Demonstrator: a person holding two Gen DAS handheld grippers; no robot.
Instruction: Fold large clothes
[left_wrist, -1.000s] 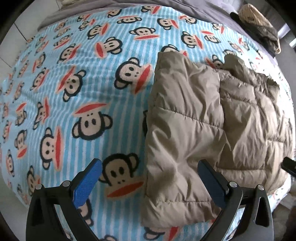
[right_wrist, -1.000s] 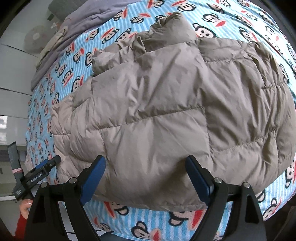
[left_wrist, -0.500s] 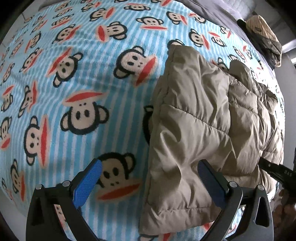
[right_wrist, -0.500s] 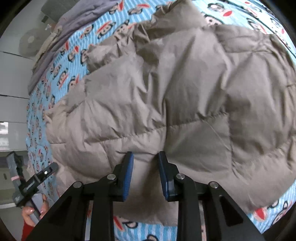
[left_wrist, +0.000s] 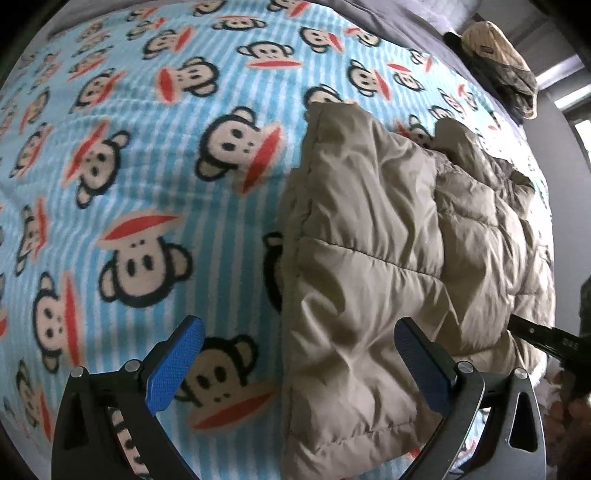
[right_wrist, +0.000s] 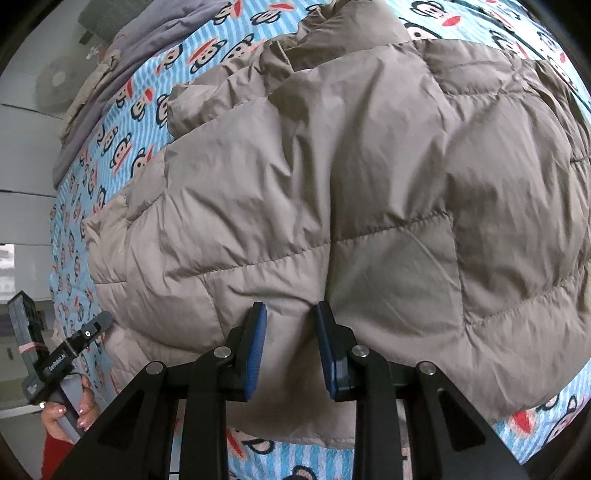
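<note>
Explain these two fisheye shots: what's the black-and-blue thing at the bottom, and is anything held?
There is no robot here. A person holds a handheld two-finger claw in each hand, and each claw carries a camera looking along its fingers. In the left wrist view, the left claw is wide open over the near corner of a beige puffer jacket, gripping nothing. In the right wrist view, the right claw has just closed and pinches a fold of the jacket near its hem. The jacket lies on a blue striped monkey-print blanket. The other claw and the hand holding it show at lower left of the right view.
</note>
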